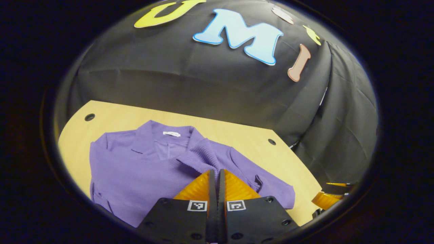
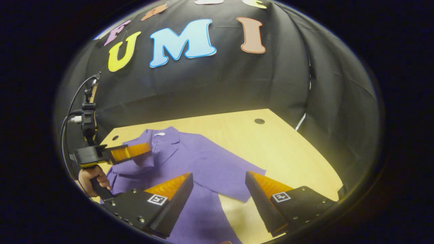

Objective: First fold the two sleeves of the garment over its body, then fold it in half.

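A purple collared garment (image 1: pixel 135 169) lies face up on the wooden table (image 1: pixel 244 135), collar toward the back wall. My left gripper (image 1: pixel 217 173) is shut, and a ribbed sleeve (image 1: pixel 203 152) runs up to its tips, drawn across the garment's body. In the right gripper view the left gripper (image 2: pixel 147 148) hovers over the garment (image 2: pixel 203 162) near the collar, with purple cloth hanging under its fingers. My right gripper (image 2: pixel 218 176) is open above the garment's other short sleeve (image 2: pixel 237 183), nothing between its fingers. It also appears at the table's right edge (image 1: pixel 327 198).
The black cloth wall closes off the back and right of the table (image 2: pixel 278 145). Small round holes (image 2: pixel 259 121) sit near the table's far corners. A hand (image 2: pixel 90 178) holds the left gripper's handle, and a cable (image 2: pixel 73 101) loops above it.
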Demonstrator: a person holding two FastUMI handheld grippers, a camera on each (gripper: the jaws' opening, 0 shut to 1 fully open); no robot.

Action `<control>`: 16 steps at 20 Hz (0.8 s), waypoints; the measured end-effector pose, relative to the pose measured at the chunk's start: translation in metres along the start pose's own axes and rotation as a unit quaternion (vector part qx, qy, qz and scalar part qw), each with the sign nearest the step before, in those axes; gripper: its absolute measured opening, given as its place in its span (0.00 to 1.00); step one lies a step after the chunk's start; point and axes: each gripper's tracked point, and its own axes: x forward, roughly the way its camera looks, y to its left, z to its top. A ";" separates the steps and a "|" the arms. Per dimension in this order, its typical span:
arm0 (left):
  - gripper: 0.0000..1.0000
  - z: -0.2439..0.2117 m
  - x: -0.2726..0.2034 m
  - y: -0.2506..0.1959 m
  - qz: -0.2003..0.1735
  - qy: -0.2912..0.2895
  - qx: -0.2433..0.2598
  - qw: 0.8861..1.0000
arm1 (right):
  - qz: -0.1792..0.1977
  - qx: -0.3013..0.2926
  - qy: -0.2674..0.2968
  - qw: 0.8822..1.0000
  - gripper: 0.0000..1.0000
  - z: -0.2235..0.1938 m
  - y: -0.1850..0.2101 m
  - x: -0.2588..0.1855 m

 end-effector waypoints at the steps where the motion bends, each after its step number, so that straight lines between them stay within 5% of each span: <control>1: 0.07 -0.002 0.004 0.001 0.006 0.002 0.002 1.000 | 0.001 0.000 -0.001 1.000 0.96 0.000 -0.002 0.000; 7: 0.12 -0.004 0.005 0.011 0.043 0.000 0.009 0.999 | 0.017 -0.017 -0.006 1.000 0.96 0.001 -0.007 -0.002; 8: 0.18 -0.003 0.000 0.012 0.049 -0.001 0.012 0.999 | 0.024 -0.021 -0.006 0.999 0.96 0.001 -0.006 -0.002; 13: 0.89 -0.008 -0.033 0.017 0.075 0.000 0.026 0.997 | 0.064 -0.038 -0.009 0.997 0.96 -0.006 0.004 -0.006; 15: 1.00 -0.007 -0.053 0.023 0.087 -0.011 0.030 0.996 | 0.070 -0.045 -0.013 0.996 0.96 -0.008 0.007 -0.009; 16: 0.92 -0.007 -0.065 0.026 0.090 -0.014 0.030 0.995 | 0.069 -0.049 -0.018 0.996 0.96 -0.008 0.007 -0.012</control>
